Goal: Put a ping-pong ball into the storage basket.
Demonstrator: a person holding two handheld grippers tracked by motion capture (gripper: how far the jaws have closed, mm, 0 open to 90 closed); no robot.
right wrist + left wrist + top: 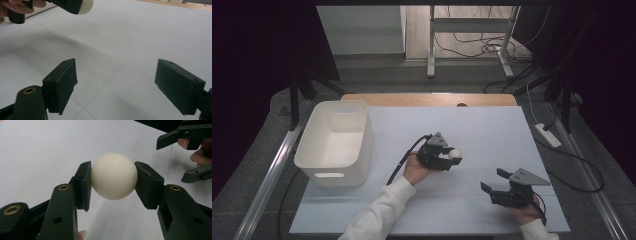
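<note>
Left claw [113,180] is pinching a white ball [114,176], one black pad pressed on each side of it. In the high view the ball [454,154] sits at the tip of the left claw [451,159], lifted a little above the white desk [492,130]. So the picking up looks done. What is left, I think, is to carry the ball to the white bin [362,131] and let it go. That bin stands well off to the left of the left claw, on the far side from the ball. Nothing can be seen inside it. Right claw [115,85] is spread wide with nothing between its pads, just bare desk [140,32] under it. It waits near the front edge, apart from the ball, in the person's right hand [527,210].
</note>
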